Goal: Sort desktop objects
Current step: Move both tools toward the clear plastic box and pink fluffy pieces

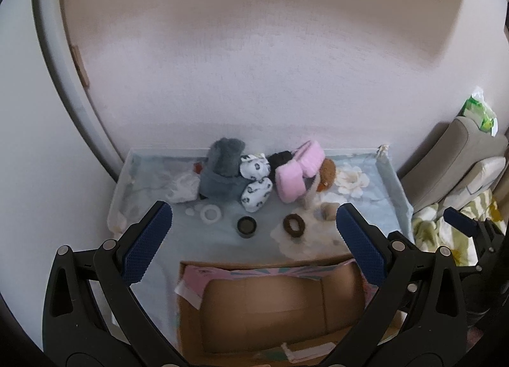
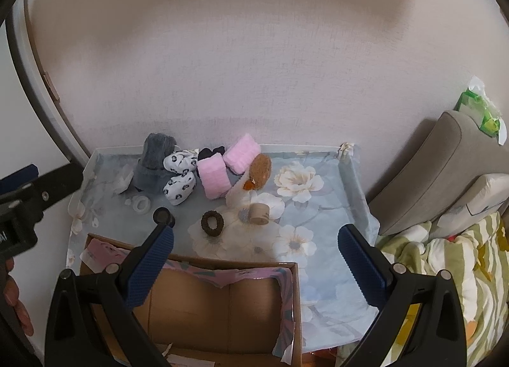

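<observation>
Floral table point(image 2: 321, 204), wide-spread empty claws point(image 2: 254, 239)

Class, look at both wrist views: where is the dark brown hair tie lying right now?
The dark brown hair tie lies flat on the floral cloth, between the small black jar and the tan cylinder, beyond the cardboard box.

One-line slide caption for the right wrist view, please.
Open right gripper hovers over empty cardboard box; pink socks, brown hair tie beyond on floral cloth.

Both wrist cameras look steeply down from above at the same table point(image 1: 152, 160), the right one further right.
</observation>
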The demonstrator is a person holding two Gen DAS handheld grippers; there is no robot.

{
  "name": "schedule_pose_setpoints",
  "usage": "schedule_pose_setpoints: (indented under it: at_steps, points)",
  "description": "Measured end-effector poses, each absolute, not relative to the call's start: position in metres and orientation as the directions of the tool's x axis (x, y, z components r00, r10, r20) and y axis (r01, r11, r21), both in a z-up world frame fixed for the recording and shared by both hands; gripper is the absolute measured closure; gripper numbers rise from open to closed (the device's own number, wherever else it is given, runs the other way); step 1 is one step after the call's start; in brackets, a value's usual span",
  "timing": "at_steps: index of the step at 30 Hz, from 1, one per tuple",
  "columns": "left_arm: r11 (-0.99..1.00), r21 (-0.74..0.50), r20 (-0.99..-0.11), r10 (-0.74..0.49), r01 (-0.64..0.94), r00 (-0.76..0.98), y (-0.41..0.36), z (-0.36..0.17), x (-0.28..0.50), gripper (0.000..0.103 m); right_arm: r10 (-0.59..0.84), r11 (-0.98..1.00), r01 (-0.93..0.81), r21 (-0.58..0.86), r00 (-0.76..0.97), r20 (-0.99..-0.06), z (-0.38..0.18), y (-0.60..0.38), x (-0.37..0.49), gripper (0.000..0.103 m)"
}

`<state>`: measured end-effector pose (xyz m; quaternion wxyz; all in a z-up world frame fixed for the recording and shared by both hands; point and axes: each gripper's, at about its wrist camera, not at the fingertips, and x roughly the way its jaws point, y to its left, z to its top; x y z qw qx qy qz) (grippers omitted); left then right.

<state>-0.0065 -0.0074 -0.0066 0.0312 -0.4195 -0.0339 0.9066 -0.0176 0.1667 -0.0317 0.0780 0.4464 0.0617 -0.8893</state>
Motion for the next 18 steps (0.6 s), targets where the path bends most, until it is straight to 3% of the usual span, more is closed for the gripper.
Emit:
schedule_pose_setpoints:
  at_steps: [13, 18]
  points:
    - [-0.999, -0.009, -0.746, -0.024, 0.047, -0.665, -0.0086, -0.006, -0.0101, 0.0, -0.114, -0.976, 0.217, -0.023, -0.599, -0.793, -0.0256, 0.1643, -0.0199, 0.001]
    - [-0.998, -0.047, -0.757, 0.001, 0.052, -0.654, -0.0152, -0.0098, -0.012, 0.0, -0.125, -0.976, 0.218, -0.012, -0.604, -0.787, -0.0245, 0.1648, -0.021, 0.001]
